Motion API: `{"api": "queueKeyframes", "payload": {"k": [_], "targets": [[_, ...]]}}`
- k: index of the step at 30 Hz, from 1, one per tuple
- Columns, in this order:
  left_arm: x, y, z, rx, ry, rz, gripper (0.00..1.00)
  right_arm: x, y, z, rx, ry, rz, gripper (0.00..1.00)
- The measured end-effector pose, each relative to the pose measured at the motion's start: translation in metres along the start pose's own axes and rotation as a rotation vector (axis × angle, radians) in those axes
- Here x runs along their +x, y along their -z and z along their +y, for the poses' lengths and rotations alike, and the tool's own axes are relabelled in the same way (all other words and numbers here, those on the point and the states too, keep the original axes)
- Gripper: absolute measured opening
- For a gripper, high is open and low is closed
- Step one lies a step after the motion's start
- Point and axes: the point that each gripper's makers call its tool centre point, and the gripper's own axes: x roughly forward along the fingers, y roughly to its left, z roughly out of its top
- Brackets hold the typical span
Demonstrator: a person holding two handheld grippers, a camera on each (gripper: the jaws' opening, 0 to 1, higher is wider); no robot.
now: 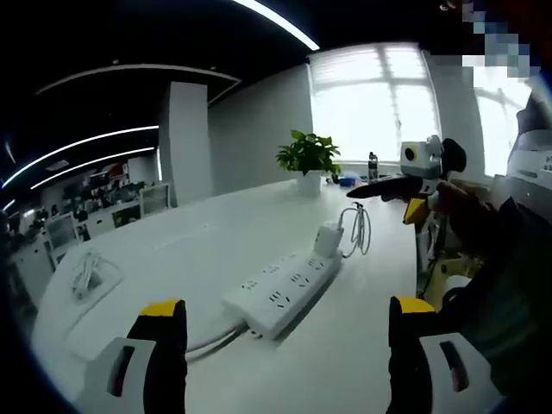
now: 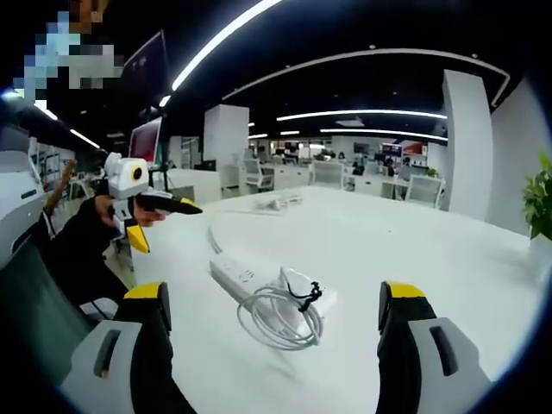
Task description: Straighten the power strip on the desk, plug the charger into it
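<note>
While both grippers hover with jaws wide and hold nothing, the power strip [image 1: 285, 289] lies flat on the white desk [image 1: 362, 345], its long axis running diagonally away from the left gripper [image 1: 285, 345] toward the charger [image 1: 329, 239] and coiled cable [image 2: 280, 317] at its far end.

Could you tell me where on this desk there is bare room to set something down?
Open white desk lies between the power strip and the second coiled cable near the far-left edge, and again between the strip and the potted plant. It is crowded where the charger and its coiled cable sit at the strip's end.
</note>
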Motion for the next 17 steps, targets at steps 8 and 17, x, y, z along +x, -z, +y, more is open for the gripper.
{"api": "queueKeyframes", "payload": {"k": [8,17], "targets": [[-0.006,-0.008,-0.008,0.018,-0.007,0.000,0.99,-0.008,0.001,0.000,-0.002,0.029,0.034,1.00],[-0.009,-0.011,-0.006,0.005,-0.028,-0.001,0.99,-0.010,-0.002,0.002,0.008,0.039,0.044,1.00]]}}
